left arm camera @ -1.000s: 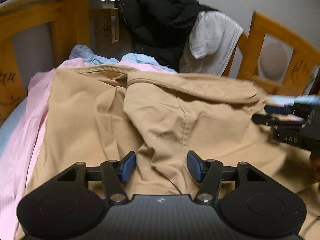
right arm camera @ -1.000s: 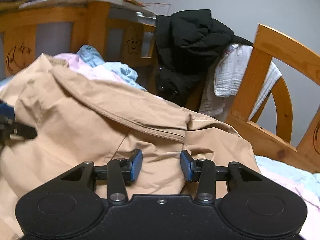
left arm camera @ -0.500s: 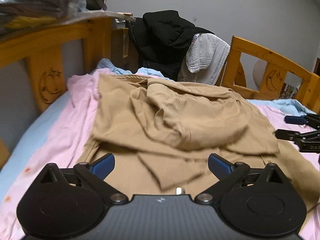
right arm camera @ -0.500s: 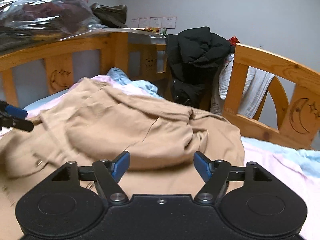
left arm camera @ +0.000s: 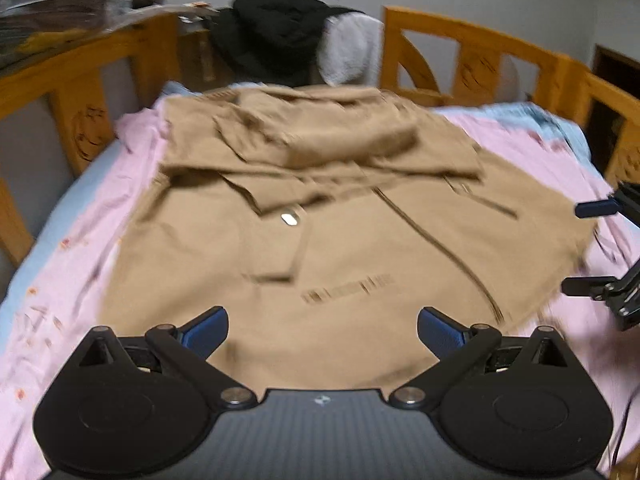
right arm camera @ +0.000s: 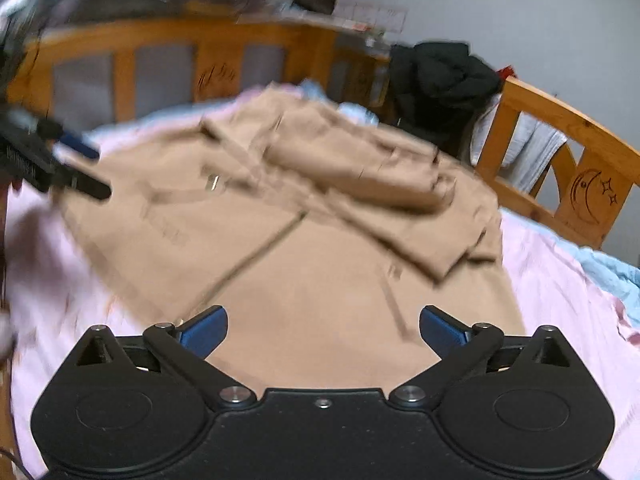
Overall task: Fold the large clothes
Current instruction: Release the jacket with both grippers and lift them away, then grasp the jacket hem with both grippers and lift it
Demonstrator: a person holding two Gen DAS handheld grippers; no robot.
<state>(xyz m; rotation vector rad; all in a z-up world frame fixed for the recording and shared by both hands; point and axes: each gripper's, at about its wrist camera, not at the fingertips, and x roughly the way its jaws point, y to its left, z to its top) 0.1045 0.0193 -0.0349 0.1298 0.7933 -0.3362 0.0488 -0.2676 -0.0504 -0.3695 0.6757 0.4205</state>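
Note:
A large tan coat (left arm camera: 340, 240) lies spread on the bed, its upper part and sleeves folded over the body; the right wrist view shows the coat (right arm camera: 320, 260) from the other side. My left gripper (left arm camera: 322, 320) hovers wide open over the near hem with nothing between its blue pads. The jaws of my right gripper (right arm camera: 323, 318) are opening, also with nothing between them, above the near edge. In the left wrist view the right gripper (left arm camera: 588, 248) sits at the coat's right corner. The left gripper (right arm camera: 90, 168) shows at the far left of the right wrist view.
A pink sheet (left arm camera: 80, 220) covers the bed, with a light blue blanket (left arm camera: 560, 124) at the far right. Wooden bed rails (left arm camera: 480, 48) ring the mattress. A black jacket (left arm camera: 280, 28) and a white towel (left arm camera: 352, 52) hang over the far rail.
Both grippers have opened wide and pulled back from the coat. The bunched upper part now lies folded flat over the body, and more of the bed is in view.

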